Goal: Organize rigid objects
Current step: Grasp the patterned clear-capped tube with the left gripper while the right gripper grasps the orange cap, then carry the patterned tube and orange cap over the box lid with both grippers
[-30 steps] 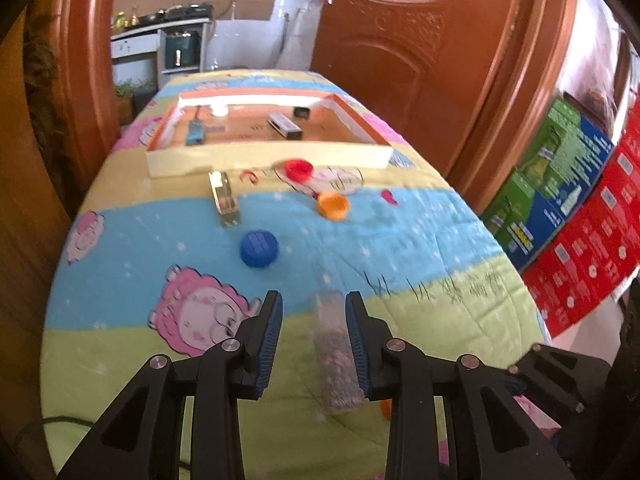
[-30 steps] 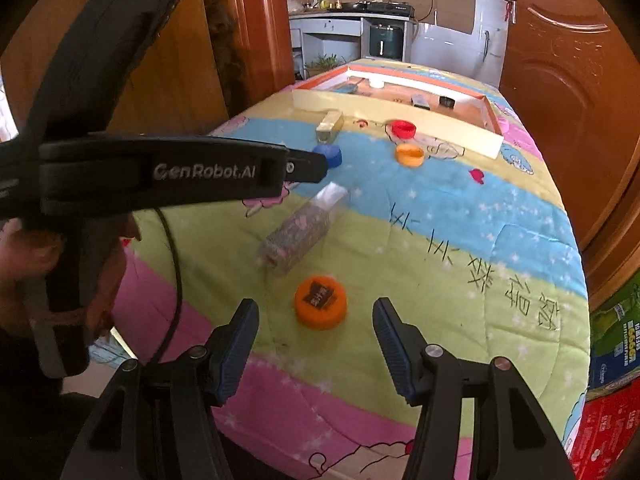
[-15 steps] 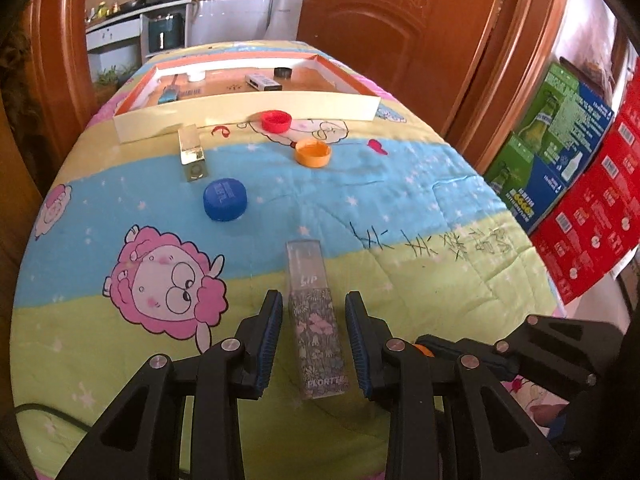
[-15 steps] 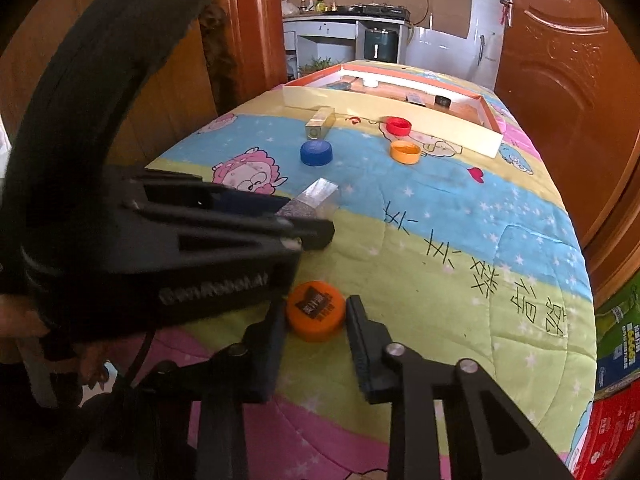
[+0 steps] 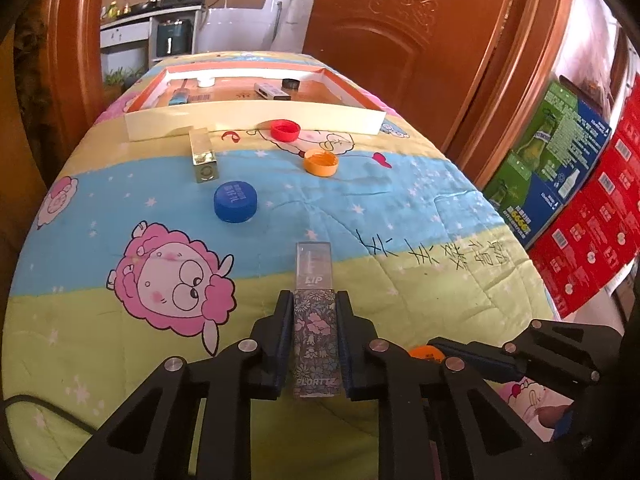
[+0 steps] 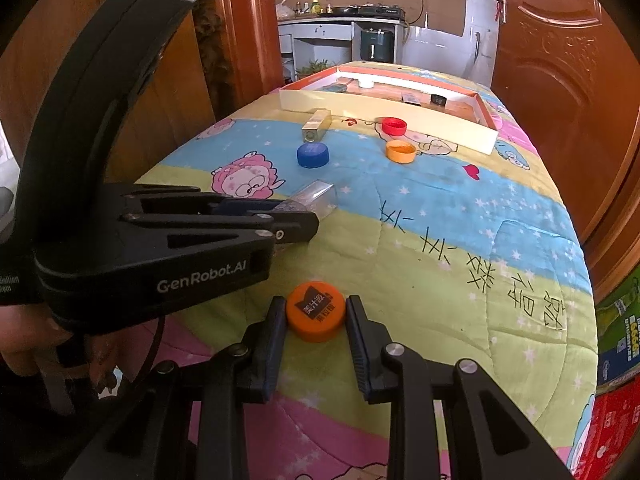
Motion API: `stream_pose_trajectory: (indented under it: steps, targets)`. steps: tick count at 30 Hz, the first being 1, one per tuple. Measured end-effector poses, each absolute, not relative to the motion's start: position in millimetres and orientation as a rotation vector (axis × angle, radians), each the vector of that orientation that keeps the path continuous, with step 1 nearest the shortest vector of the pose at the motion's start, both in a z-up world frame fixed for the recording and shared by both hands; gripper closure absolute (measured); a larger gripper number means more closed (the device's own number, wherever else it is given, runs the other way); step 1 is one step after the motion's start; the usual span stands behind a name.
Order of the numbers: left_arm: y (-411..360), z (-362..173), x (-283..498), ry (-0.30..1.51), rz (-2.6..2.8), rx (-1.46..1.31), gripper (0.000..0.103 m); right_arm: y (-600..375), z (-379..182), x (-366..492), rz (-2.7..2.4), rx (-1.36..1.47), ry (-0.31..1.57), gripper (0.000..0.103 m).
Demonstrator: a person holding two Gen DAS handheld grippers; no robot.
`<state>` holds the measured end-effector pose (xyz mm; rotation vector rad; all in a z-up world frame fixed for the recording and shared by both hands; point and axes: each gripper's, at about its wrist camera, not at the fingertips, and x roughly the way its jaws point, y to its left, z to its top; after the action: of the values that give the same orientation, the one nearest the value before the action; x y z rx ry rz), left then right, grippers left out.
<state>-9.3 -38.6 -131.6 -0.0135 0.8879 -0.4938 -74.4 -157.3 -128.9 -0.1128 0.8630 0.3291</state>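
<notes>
My left gripper (image 5: 314,304) is shut on a clear floral lip-gloss box (image 5: 315,316) lying on the quilt; its clear end shows in the right wrist view (image 6: 314,198). My right gripper (image 6: 316,306) is shut on an orange bottle cap (image 6: 316,316) with a dark label, resting on the quilt near the front edge. Loose on the quilt lie a blue cap (image 5: 235,201), an open orange cap (image 5: 320,162), a red cap (image 5: 285,129) and a gold box (image 5: 203,154). A shallow cardboard tray (image 5: 256,118) at the far end holds several small items.
The quilt-covered table (image 5: 420,208) drops off at the right, where green and red cartons (image 5: 560,152) stand on the floor. A wooden door (image 5: 400,32) is behind the tray. My left gripper's body (image 6: 140,240) fills the left of the right wrist view.
Both grippers have closed: the left around the lip-gloss box, the right around the orange cap. Both have moved forward onto their objects.
</notes>
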Motion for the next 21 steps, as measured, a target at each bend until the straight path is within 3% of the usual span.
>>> stream_pose_trajectory:
  steps: [21]
  targets:
    - [-29.5,-94.5,-7.1,0.802,-0.425,0.003,0.083,-172.8,-96.5,-64.0,0.296,-0.066,0.790,0.073]
